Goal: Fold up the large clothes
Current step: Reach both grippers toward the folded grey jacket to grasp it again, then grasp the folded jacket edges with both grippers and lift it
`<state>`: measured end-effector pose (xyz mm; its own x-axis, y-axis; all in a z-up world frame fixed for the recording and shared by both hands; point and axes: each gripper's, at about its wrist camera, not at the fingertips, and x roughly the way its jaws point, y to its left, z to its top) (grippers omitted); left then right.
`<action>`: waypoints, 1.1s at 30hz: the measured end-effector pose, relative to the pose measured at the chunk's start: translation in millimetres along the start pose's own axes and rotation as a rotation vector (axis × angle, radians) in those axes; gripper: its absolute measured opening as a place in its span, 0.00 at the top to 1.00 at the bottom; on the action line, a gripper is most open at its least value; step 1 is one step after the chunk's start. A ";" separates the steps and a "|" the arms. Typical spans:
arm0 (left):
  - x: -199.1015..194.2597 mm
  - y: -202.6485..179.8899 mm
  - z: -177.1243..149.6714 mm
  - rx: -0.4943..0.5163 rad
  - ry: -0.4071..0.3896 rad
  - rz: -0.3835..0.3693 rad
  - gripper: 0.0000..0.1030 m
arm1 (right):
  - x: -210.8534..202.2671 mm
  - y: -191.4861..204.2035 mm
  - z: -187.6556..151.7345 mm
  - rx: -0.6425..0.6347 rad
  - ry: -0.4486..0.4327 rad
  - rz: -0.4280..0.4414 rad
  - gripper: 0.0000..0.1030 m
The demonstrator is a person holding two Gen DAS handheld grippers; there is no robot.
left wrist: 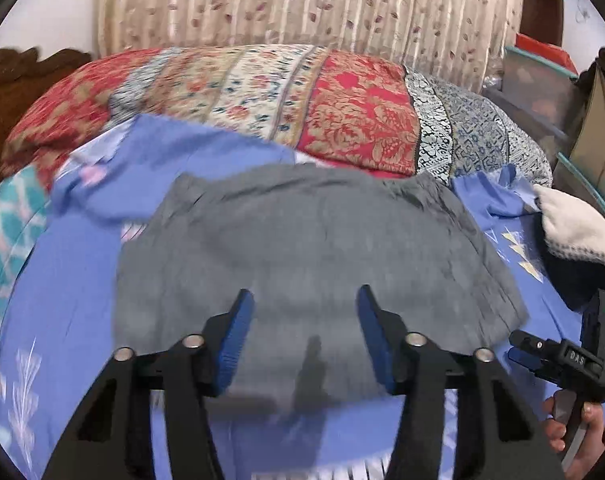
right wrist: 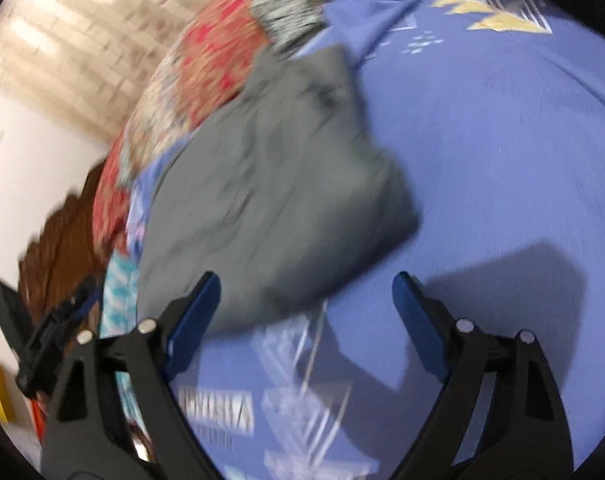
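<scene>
A grey garment (left wrist: 302,248) lies folded flat on the blue bedsheet (left wrist: 62,288), its near edge just under my left gripper (left wrist: 305,294). That gripper hovers over the cloth, open, with nothing pinched between its blue pads. In the right wrist view the same grey garment (right wrist: 262,184) lies up and to the left. My right gripper (right wrist: 307,278) stands open over its near corner and the bare sheet (right wrist: 482,160), holding nothing. At the left view's right edge a hand holds the right gripper (left wrist: 562,356).
A patchwork quilt (left wrist: 342,112) is heaped behind the garment, with a curtain (left wrist: 302,4) beyond it. A loose blue cloth (left wrist: 162,168) lies at the back left, a cream fleece (left wrist: 574,224) at the right. Storage boxes (left wrist: 542,80) stand beside the bed, a wooden headboard (left wrist: 22,80) at the left.
</scene>
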<state>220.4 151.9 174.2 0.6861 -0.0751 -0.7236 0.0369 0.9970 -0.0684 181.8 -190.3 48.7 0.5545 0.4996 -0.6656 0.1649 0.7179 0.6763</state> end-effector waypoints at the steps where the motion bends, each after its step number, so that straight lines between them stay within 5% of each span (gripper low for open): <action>1: 14.9 -0.1 7.0 0.002 0.015 -0.006 0.40 | 9.3 -9.9 13.0 0.048 -0.023 0.011 0.18; 5: 90.3 3.6 16.7 0.011 0.159 0.054 0.67 | 28.4 -6.2 48.5 0.048 -0.076 0.057 0.17; 9: 135.1 12.9 2.1 -0.019 0.272 0.109 0.74 | 64.7 12.7 76.8 0.016 -0.030 0.025 0.20; 11: 143.4 9.2 -5.7 -0.012 0.285 0.135 0.76 | 83.6 25.3 85.5 -0.001 0.054 0.068 0.70; 14: 141.4 -6.1 -13.3 0.019 0.291 0.144 0.79 | 64.2 47.4 95.2 -0.024 0.030 0.123 0.90; 19: 101.8 -58.2 -23.4 0.065 0.268 -0.052 0.79 | -30.9 100.1 98.2 -0.154 -0.070 0.259 0.92; 26: 24.0 -165.0 -63.6 0.093 0.263 -0.409 0.79 | -191.5 139.2 59.3 -0.407 -0.235 0.147 0.92; 30: -11.2 -194.7 -92.1 0.159 0.276 -0.488 0.79 | -210.4 161.2 24.4 -0.595 -0.209 -0.031 0.92; 33: -44.3 -166.3 -107.8 0.133 0.233 -0.527 0.79 | -190.2 177.8 -1.1 -0.719 -0.112 -0.073 0.92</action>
<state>105.5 -12.7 143.6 0.3731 -0.5482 -0.7485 0.4303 0.8170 -0.3839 104.8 -157.2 295.2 0.6489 0.4137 -0.6386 -0.3509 0.9074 0.2313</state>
